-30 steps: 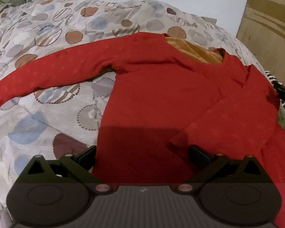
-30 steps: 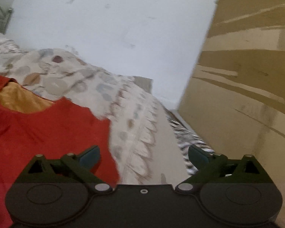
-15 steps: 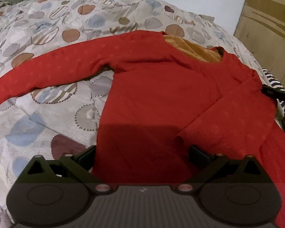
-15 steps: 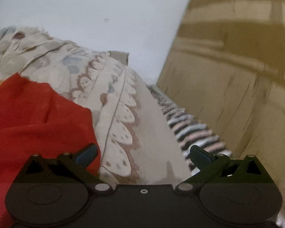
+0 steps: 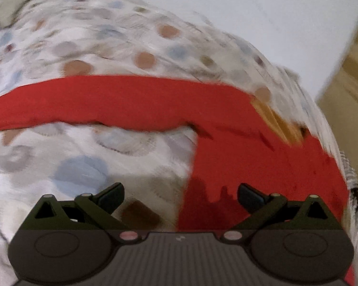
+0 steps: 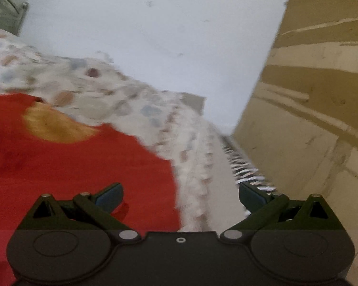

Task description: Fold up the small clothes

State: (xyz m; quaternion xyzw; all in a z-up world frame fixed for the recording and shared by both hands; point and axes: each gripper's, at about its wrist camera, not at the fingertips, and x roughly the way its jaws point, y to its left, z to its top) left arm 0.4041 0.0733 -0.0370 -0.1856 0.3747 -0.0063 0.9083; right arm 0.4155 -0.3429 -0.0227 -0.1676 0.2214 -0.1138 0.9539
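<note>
- Bed (image 5: 88,157): covered by a pale sheet printed with blue, brown and grey spots; fills most of the left wrist view, blurred. In the right wrist view its scalloped edge (image 6: 198,166) runs down toward the camera.
- Wall (image 6: 155,35): plain white, behind the bed in both views.
- Panel (image 6: 310,119): tan, streaked, standing to the right of the bed.
- Shirt (image 5: 262,166): red, long-sleeved, lying flat on the bed. One sleeve (image 5: 107,102) stretches leftward across the sheet. An orange lining (image 5: 276,124) shows at the neck opening. In the right wrist view the shirt (image 6: 71,166) fills the lower left, its edge close to the bed's edge.
- Striped cloth (image 6: 245,171): black and white, a narrow strip between bed and panel.
- Left gripper (image 5: 180,195): held low over the bed, pointing along the shirt toward the wall. Jaws spread wide, holding nothing. The shirt's side edge passes between the fingers; right finger over red cloth, left finger over bare sheet.
- Right gripper (image 6: 180,195): tilted up toward the wall, over the shirt's outer edge. Jaws wide apart, empty. Left finger above red cloth, right finger over the striped cloth.
</note>
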